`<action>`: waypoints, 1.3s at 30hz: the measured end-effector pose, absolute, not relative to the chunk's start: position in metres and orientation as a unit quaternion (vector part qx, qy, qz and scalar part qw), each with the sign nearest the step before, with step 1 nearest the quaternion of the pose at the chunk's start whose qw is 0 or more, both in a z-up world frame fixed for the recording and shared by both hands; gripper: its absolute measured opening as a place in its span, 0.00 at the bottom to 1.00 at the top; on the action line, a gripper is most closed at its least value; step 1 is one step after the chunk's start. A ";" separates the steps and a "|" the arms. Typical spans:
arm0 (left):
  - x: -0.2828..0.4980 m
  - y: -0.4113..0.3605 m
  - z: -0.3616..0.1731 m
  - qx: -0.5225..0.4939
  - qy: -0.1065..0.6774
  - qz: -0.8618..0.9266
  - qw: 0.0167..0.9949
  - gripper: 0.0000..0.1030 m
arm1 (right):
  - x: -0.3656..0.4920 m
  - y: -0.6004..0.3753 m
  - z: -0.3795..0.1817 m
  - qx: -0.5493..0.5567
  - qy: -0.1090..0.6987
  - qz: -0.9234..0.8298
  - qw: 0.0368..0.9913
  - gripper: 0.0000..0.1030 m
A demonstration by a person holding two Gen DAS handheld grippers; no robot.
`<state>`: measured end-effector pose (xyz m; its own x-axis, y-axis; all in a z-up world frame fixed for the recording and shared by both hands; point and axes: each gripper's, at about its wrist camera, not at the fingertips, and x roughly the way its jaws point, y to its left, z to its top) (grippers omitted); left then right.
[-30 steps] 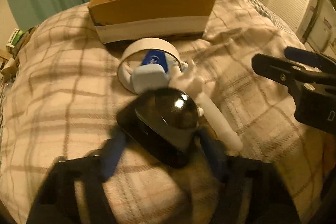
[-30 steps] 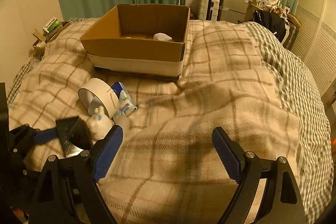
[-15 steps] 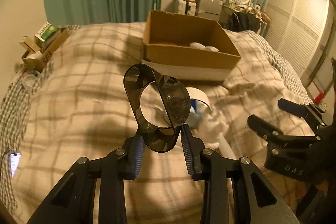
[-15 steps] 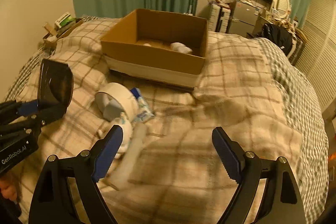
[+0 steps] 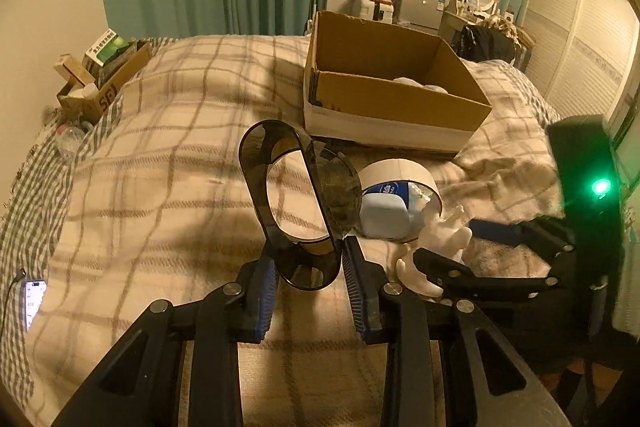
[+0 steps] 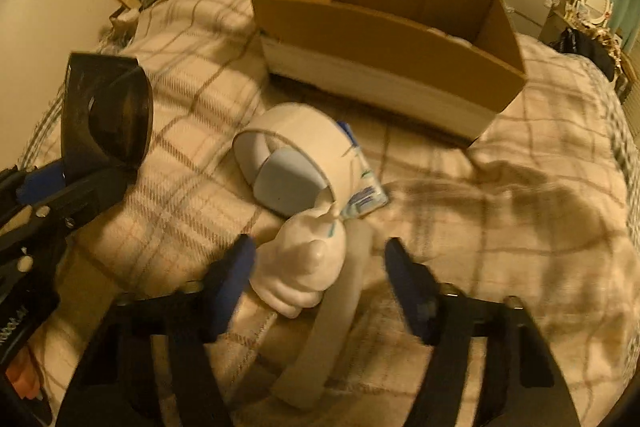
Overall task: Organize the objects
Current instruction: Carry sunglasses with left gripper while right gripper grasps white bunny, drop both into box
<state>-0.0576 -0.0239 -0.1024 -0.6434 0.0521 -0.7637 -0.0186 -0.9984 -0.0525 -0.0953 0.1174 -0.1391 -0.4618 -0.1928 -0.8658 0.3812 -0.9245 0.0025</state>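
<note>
My left gripper (image 5: 308, 277) is shut on a dark smoked plastic holder (image 5: 298, 199) with an oval opening, held up above the bed; it also shows in the right wrist view (image 6: 106, 111). My right gripper (image 6: 320, 283) is open, low over the blanket, its fingers on either side of a white hand-shaped item (image 6: 306, 271) on a white stick (image 6: 328, 327). Beside these lie a white tape roll (image 6: 288, 131), a pale blue soft-cornered object (image 6: 288, 183) and a blue-and-white packet (image 6: 366, 195). An open cardboard box (image 5: 384, 95) stands farther back with white things inside.
Everything lies on a bed with a plaid blanket (image 5: 160, 163). A lit phone (image 5: 34, 301) lies at the bed's left edge. Boxes and clutter (image 5: 96, 75) stand left of the bed. Green curtains, a TV and a dresser are behind.
My left gripper lifted the dark holder off the blanket and holds it higher. My right gripper moved down and forward until its fingers straddle the white hand-shaped item.
</note>
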 end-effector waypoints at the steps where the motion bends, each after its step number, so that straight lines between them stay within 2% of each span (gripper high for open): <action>1: -0.056 -0.025 -0.102 -0.422 -0.022 0.906 0.020 0.30 | -0.094 0.117 -0.140 0.492 0.094 -0.848 0.175 0.39; 2: -0.056 -0.025 -0.102 -0.422 -0.024 0.906 0.020 0.30 | -0.091 0.119 -0.139 0.489 0.088 -0.849 0.180 0.36; 12: -0.040 -0.021 -0.091 -0.414 -0.025 0.909 0.022 0.30 | -0.051 0.128 -0.094 0.425 0.088 -0.885 0.169 0.36; 22: -0.030 -0.010 -0.054 -0.388 -0.017 0.920 0.048 0.30 | -0.026 0.145 -0.037 0.363 0.086 -0.915 0.156 0.36; 30: -0.063 0.002 -0.011 -0.367 -0.009 0.926 0.086 0.30 | -0.047 0.158 0.024 0.307 0.091 -0.935 0.149 0.36; 39: -0.136 0.028 0.034 -0.328 0.033 0.941 0.078 0.30 | -0.113 0.171 0.083 0.258 0.096 -0.952 0.133 0.36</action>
